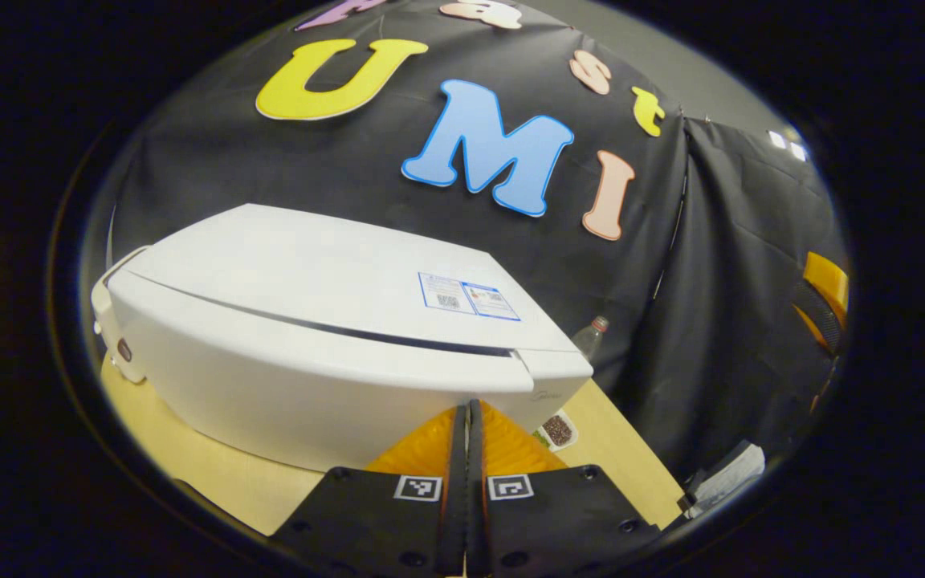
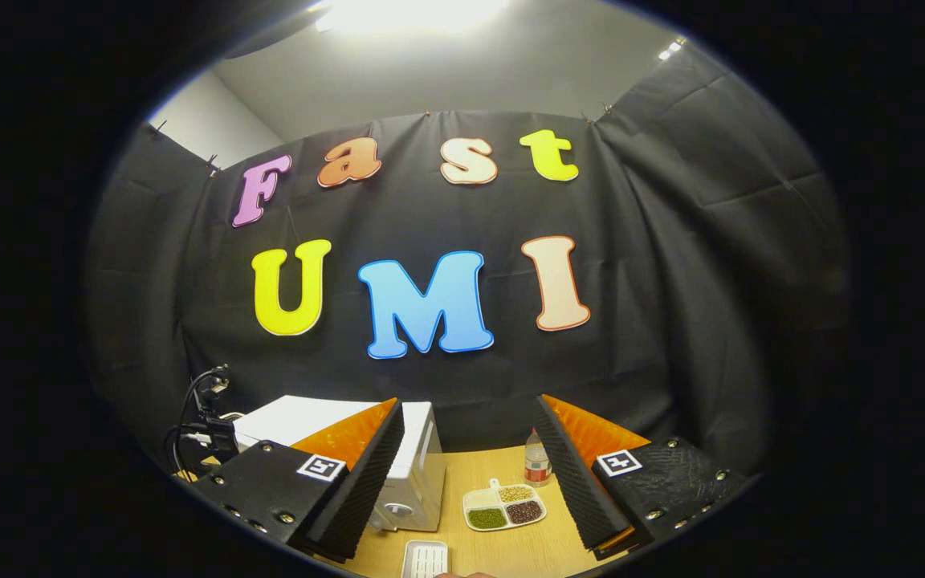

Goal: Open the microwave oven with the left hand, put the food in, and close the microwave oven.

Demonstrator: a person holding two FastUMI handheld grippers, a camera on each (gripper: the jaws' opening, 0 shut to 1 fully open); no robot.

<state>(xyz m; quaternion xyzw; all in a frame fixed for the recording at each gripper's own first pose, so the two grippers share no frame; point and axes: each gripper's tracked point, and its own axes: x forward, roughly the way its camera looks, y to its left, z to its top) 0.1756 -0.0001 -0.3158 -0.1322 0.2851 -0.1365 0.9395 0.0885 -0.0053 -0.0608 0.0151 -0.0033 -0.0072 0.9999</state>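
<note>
Microwave [image 1: 326, 337] sits on the wooden table [image 1: 213, 474], left of the food tray [image 2: 504, 507], door closed. Left gripper [image 1: 466, 417] is pinched together at its front; right gripper [image 2: 470, 474] gapes wide.

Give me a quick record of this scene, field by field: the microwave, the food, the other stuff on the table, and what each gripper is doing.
microwave: white, on the wooden table, door appears closed
food: divided tray holding three kinds of beans or grains, right of the microwave
bottle: upright, behind the tray
small white container: near table edge
left gripper: fingers together, holding nothing, close against the microwave
right gripper: fingers wide apart, holding nothing, above the table
</note>
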